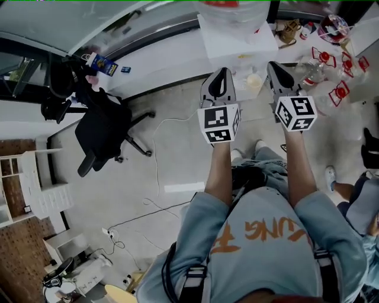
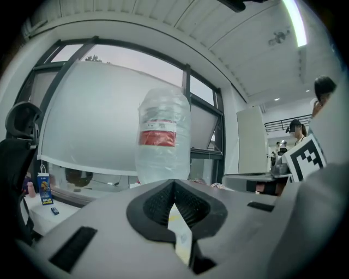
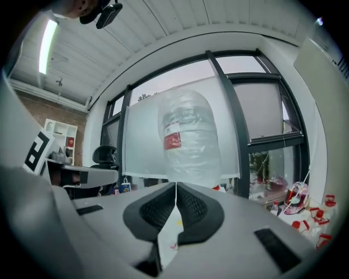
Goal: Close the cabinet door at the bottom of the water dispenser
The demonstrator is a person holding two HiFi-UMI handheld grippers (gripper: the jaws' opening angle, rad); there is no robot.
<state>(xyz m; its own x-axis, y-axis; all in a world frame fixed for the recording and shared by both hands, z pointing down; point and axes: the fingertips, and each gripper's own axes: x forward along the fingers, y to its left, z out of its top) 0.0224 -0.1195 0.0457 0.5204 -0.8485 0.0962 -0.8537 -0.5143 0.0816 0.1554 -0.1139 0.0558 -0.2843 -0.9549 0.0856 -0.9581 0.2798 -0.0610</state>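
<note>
The white water dispenser [image 1: 237, 38] stands straight ahead of me, with a big clear water bottle [image 1: 234, 9] on top; its bottom cabinet door is hidden in every view. I hold both grippers up side by side and level in front of it. The left gripper [image 1: 220, 74] is shut with nothing between its pads, and so is the right gripper [image 1: 278, 68]. In the left gripper view the jaws [image 2: 173, 182] meet below the bottle [image 2: 163, 136] with its red label. The right gripper view shows the same: closed jaws [image 3: 175, 185] under the bottle [image 3: 188, 139].
A black office chair [image 1: 103, 133] stands on the floor to the left, and a cable [image 1: 157, 171] runs across the floor. A blue carton [image 1: 102, 64] sits on the window sill. Red-and-clear items [image 1: 331, 59] crowd a surface at the right. Another person [image 1: 361, 201] stands at the right edge.
</note>
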